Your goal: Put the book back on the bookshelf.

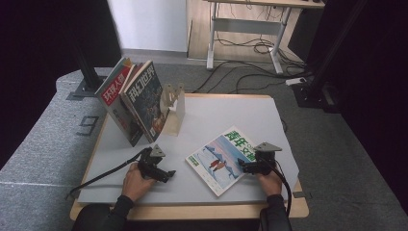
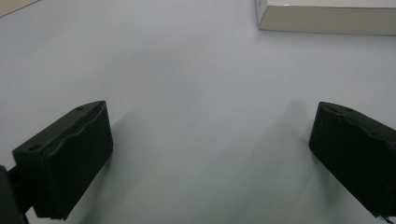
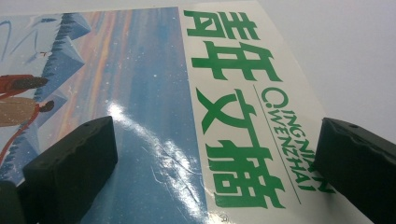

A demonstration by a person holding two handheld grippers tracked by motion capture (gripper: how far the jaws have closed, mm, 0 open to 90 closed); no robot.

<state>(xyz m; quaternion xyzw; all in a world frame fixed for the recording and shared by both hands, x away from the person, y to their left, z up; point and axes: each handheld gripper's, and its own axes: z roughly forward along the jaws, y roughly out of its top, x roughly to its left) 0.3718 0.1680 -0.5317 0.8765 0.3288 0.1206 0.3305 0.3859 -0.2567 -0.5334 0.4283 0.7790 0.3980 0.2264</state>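
Spread right gripper (image 3: 215, 154) jaws straddle glossy magazine (image 3: 154, 116): thin, floppy, slippery; pinch its three-o'clock edge. Left gripper (image 2: 210, 149) gapes empty.

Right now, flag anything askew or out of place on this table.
One magazine lies flat and skewed to the table edge, apart from the two magazines leaning against the wooden stand. The right tool sits open over it.

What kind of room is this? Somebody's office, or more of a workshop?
Probably a lab or recording studio set up in an office. A small table carries magazines as props: one magazine lies flat, others lean in a rack. Dark curtains hang on both sides, and a desk with loose cables stands behind.
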